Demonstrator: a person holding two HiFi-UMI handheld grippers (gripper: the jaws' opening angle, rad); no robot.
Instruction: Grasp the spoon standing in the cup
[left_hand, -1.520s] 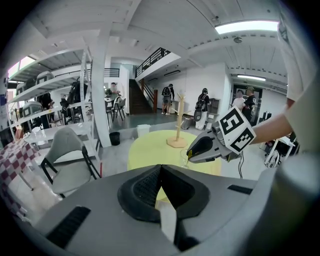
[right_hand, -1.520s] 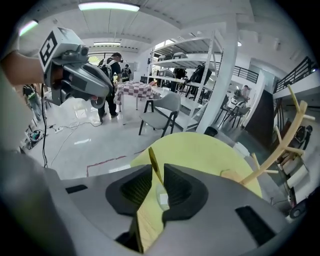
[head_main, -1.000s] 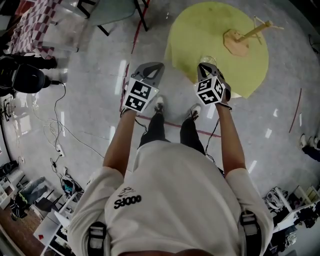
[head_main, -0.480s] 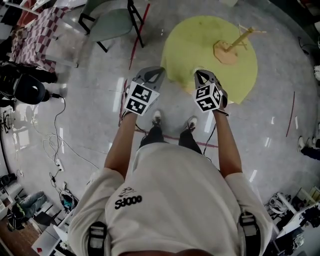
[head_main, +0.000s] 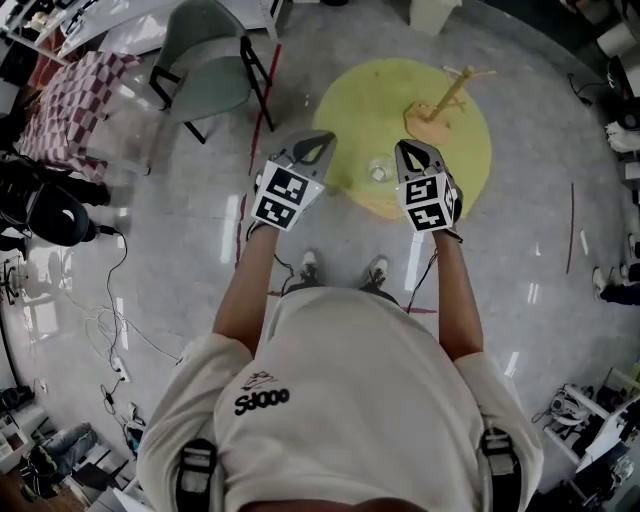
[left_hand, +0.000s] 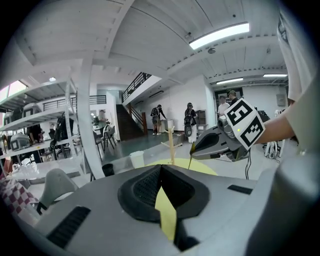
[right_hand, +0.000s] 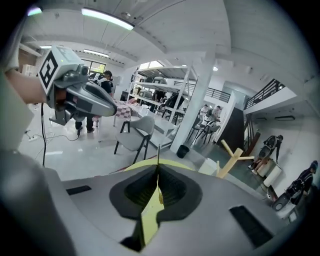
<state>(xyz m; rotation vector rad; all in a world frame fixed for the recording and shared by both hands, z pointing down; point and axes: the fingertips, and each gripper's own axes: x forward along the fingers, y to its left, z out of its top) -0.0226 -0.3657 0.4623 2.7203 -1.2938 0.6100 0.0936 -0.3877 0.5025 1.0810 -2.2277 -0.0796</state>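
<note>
Both forearms stretched forward side by side, elbows slightly bent, wrists straight. Empty left tool (head_main: 326, 137) to the left of the cup (head_main: 378, 172), jaws together. Nearer the cup on its right, the right tool (head_main: 403, 148), jaws clamped on the spoon (left_hand: 190, 156). In the head view, glass cup upright on the yellow round counter (head_main: 360, 95), spoon not discernible. In the left gripper view alone, thin spoon stem hanging below the right tool's tip, long axis near vertical, slightly tilted. Beyond the cup, a wooden stand (head_main: 440, 103).
</note>
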